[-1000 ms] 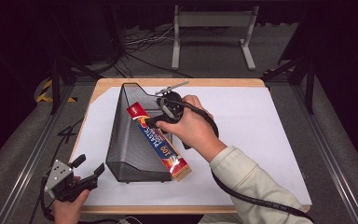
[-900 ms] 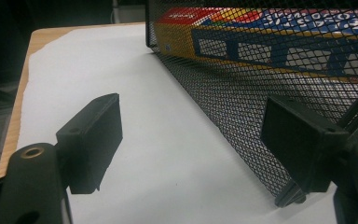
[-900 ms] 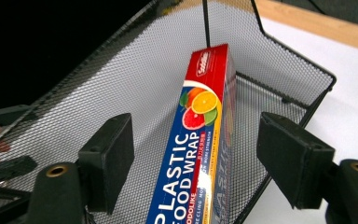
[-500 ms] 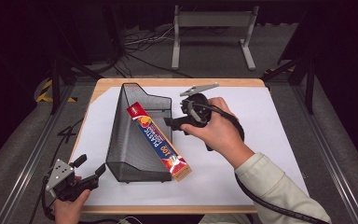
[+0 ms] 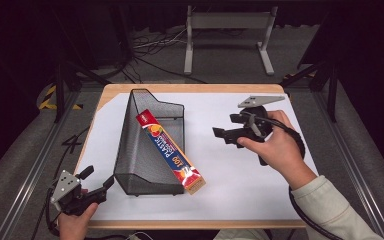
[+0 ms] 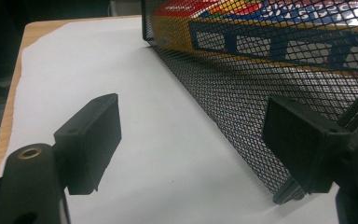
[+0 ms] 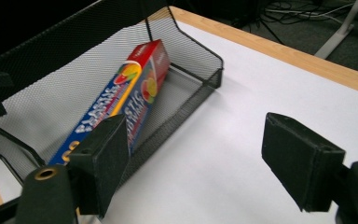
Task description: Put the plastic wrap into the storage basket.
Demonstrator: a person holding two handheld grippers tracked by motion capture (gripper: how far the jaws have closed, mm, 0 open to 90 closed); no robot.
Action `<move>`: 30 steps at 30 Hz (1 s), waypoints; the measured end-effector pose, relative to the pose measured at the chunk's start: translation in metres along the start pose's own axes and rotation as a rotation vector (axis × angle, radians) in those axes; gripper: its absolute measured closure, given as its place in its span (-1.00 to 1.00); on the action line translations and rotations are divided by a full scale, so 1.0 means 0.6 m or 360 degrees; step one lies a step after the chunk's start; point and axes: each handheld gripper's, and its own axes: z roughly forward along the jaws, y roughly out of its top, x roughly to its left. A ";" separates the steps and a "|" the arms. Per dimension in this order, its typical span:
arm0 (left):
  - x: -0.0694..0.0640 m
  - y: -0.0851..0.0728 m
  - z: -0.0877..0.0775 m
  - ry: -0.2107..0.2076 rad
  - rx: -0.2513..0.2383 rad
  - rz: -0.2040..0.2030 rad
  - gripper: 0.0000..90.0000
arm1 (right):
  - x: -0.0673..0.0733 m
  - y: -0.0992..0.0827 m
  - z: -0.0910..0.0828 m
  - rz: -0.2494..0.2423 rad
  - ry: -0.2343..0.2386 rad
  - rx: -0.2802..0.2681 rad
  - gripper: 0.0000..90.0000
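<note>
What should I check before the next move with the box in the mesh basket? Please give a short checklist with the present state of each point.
1. Box of plastic wrap lies in the mesh basket, one end sticking out over the low front edge: ok.
2. Right gripper is open, its fingers having just widened, nothing between them: ok.
3. Right gripper is apart from the box and the basket, over the white sheet: ok.
4. Left gripper is open and empty, near the basket's near corner: ok.
5. Left gripper touching the basket: cannot tell.
6. Basket stands flat on the sheet: ok.
</note>
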 end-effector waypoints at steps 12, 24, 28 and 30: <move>0.001 0.000 -0.001 0.0013 -0.0005 -0.0004 -0.54 | -0.075 -0.064 -0.047 -0.0027 -0.0088 -0.0072 -0.54; 0.001 -0.001 -0.003 0.0029 -0.0024 0.0002 -0.53 | -0.111 -0.161 -0.027 0.0015 -0.0099 -0.0115 -0.58; 0.002 -0.001 -0.003 0.0031 -0.0020 0.0005 -0.53 | -0.119 -0.196 -0.017 -0.0002 -0.0098 -0.0096 -0.58; 0.001 -0.001 -0.004 0.0039 -0.0025 -0.0004 -0.53 | -0.123 -0.212 -0.012 0.0004 -0.0103 -0.0097 -0.59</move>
